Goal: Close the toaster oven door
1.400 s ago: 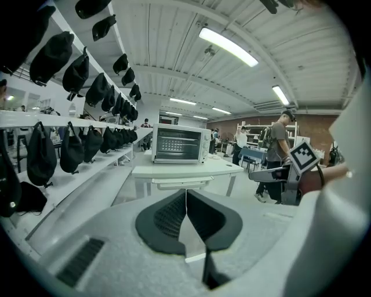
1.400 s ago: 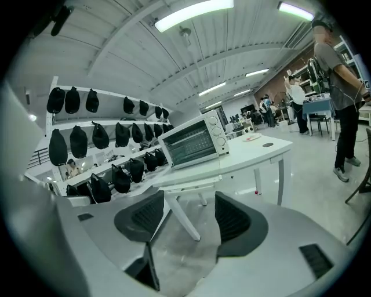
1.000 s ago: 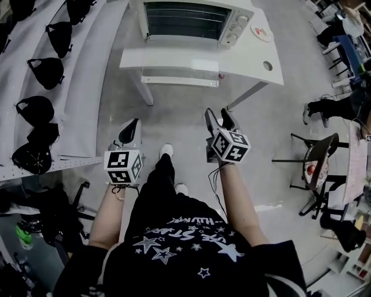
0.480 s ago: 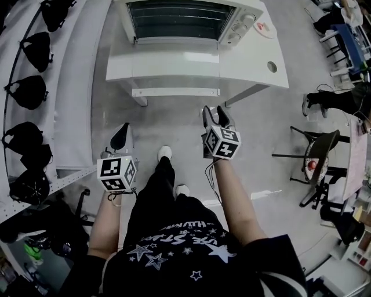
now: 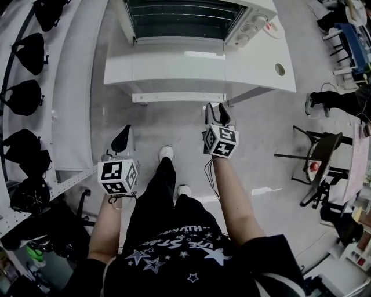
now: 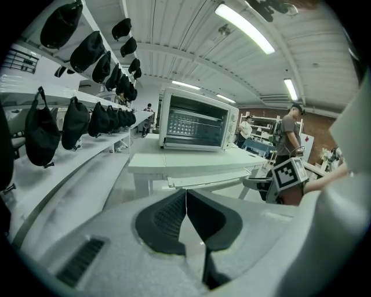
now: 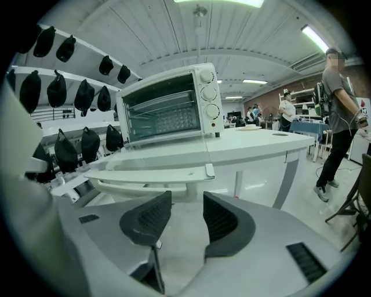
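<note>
The white toaster oven (image 5: 191,17) stands on a white table (image 5: 255,64), its glass door (image 5: 174,65) folded down flat and its handle bar (image 5: 178,97) jutting past the table's front edge. My right gripper (image 5: 217,113) hovers just below the handle's right end without touching it. Its jaws have just been closing; they stand open with nothing between them (image 7: 186,203). In the right gripper view the door handle (image 7: 148,174) lies just ahead, with the oven (image 7: 168,107) behind it. My left gripper (image 5: 122,138) hangs lower left, shut and empty (image 6: 185,194), pointing at the oven (image 6: 197,122).
Shelves with several black caps (image 5: 26,96) run along the left. A chair (image 5: 316,154) and seated people (image 5: 339,101) are at the right; a person (image 7: 339,104) stands beyond the table. The holder's feet (image 5: 167,152) are on the grey floor below the table.
Both grippers have moved forward toward the table, and the right one now sits close under the door handle. The right jaws have narrowed. The left jaws stay shut.
</note>
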Action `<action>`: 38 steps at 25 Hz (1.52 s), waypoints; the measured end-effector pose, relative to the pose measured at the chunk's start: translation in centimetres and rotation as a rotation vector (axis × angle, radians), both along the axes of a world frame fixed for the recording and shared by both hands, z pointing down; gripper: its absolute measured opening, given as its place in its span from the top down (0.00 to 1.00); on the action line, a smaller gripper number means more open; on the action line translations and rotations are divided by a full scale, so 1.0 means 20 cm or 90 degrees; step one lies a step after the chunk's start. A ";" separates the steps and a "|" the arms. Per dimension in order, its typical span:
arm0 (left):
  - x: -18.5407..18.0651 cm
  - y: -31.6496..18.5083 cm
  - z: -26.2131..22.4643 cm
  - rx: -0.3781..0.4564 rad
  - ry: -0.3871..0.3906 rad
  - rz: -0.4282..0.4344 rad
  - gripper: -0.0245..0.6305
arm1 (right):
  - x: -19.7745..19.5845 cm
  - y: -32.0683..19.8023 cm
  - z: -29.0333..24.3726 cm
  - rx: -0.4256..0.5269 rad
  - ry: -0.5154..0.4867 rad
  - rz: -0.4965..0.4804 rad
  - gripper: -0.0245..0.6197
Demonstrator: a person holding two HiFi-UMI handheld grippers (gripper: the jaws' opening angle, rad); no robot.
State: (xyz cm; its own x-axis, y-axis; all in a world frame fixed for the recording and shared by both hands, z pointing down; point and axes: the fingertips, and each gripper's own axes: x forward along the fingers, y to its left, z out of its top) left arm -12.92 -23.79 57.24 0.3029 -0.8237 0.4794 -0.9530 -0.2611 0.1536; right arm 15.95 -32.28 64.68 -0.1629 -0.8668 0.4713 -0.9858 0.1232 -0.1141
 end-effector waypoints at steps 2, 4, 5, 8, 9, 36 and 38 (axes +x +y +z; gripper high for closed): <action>-0.01 0.00 0.01 -0.004 -0.002 -0.001 0.93 | 0.00 -0.02 0.01 0.003 0.006 0.001 0.69; -0.02 -0.01 0.02 -0.008 -0.003 -0.002 0.93 | -0.01 -0.03 0.01 0.009 0.009 0.001 0.71; -0.03 -0.01 0.02 -0.010 -0.002 -0.003 0.93 | -0.01 -0.04 0.01 0.012 0.010 0.000 0.71; -0.04 -0.01 0.03 -0.012 -0.001 -0.005 0.93 | -0.02 -0.07 0.01 0.022 0.020 -0.001 0.75; -0.05 -0.01 0.03 -0.012 -0.001 -0.006 0.93 | -0.02 -0.08 0.01 0.025 0.022 0.001 0.76; -0.11 -0.18 -0.18 0.029 0.013 -0.008 0.93 | 0.01 -0.07 -0.29 0.022 0.019 0.022 0.83; -0.11 -0.18 -0.21 0.034 0.014 -0.006 0.93 | 0.01 -0.07 -0.33 0.023 0.017 0.022 0.84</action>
